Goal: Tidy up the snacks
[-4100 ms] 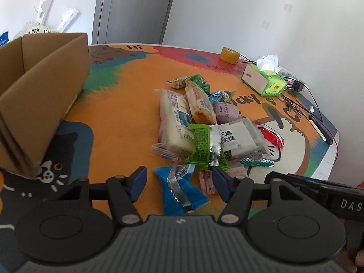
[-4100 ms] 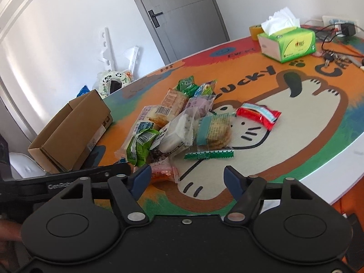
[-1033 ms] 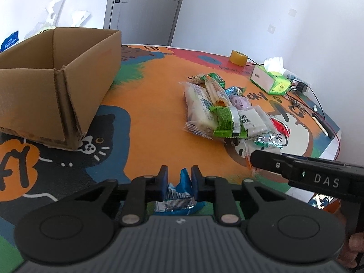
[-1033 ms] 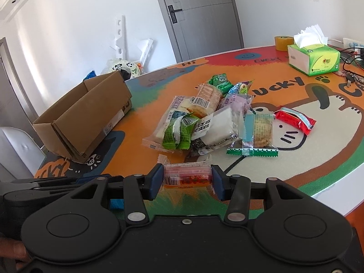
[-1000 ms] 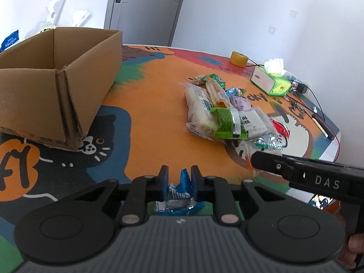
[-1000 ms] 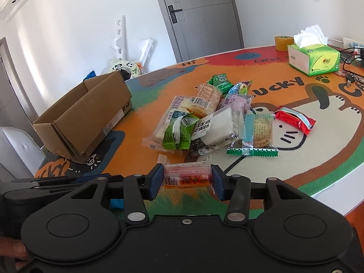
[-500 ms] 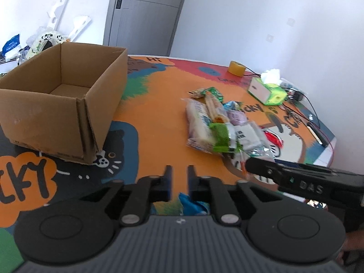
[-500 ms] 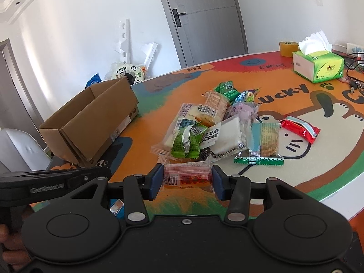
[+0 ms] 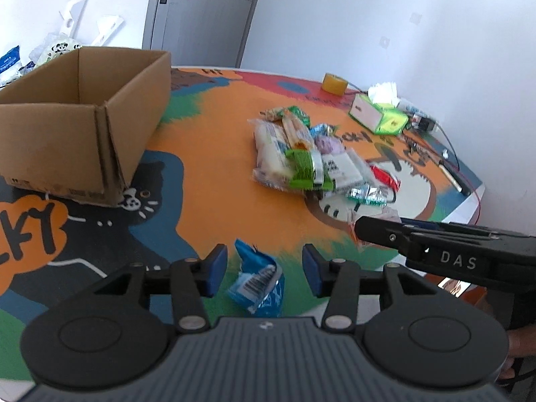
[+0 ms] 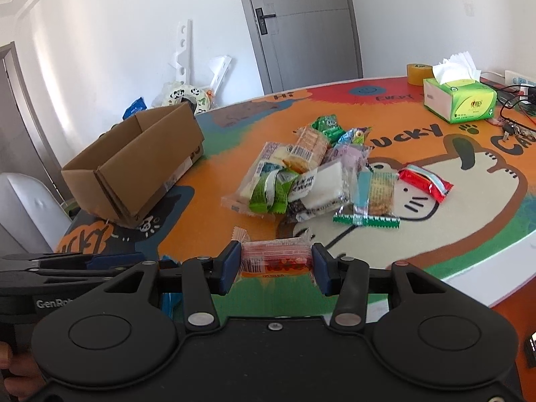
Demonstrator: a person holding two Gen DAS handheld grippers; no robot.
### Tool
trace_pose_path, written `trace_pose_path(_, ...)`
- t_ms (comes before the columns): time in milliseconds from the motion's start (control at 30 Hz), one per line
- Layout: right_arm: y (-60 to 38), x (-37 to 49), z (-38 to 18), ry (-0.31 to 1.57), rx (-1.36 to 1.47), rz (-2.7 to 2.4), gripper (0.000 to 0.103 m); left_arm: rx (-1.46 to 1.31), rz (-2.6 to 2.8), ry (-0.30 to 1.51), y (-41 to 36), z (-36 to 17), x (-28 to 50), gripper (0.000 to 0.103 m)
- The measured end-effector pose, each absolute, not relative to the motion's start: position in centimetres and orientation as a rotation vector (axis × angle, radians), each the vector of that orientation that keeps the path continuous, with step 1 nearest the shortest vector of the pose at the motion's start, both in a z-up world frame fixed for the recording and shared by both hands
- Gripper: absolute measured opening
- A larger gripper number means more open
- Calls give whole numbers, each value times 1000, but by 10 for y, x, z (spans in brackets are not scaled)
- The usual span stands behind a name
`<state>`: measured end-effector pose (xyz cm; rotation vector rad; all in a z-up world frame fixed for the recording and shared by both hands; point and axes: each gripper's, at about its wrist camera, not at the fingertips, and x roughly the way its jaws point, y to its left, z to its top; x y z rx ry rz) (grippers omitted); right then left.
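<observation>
From the left wrist: the left hand-held gripper (image 9: 264, 269) was squeezing the blue snack (image 9: 257, 284) a second ago. Now its jaws are opening, and the snack sits loose between them, not in the cardboard box (image 9: 80, 124) far ahead on the left. It looks dropped early.

From the right wrist: the right hand-held gripper (image 10: 274, 268) still squeezes the red snack (image 10: 274, 259), above the bench (image 10: 335, 288).
</observation>
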<state>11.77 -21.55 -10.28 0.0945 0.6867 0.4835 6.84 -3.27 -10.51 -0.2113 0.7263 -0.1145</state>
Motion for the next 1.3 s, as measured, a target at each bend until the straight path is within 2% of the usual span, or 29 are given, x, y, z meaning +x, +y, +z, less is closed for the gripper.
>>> trace_pose_path(100, -215, 117, -105, 695, 98, 484, 46, -195, -102, 747, -35, -113, 71, 47)
trace_pose_path(167, -213, 117, -105, 694, 96, 488, 46, -194, -104, 772, -33, -120, 73, 35)
trace_pose_path(267, -209, 120, -105, 692, 99, 495, 46, -195, -99, 758, -30, -119, 73, 29)
trace_pose_path(1300, -152, 158, -50, 548, 147, 605, 46, -218, 49, 499, 40, -34, 87, 29)
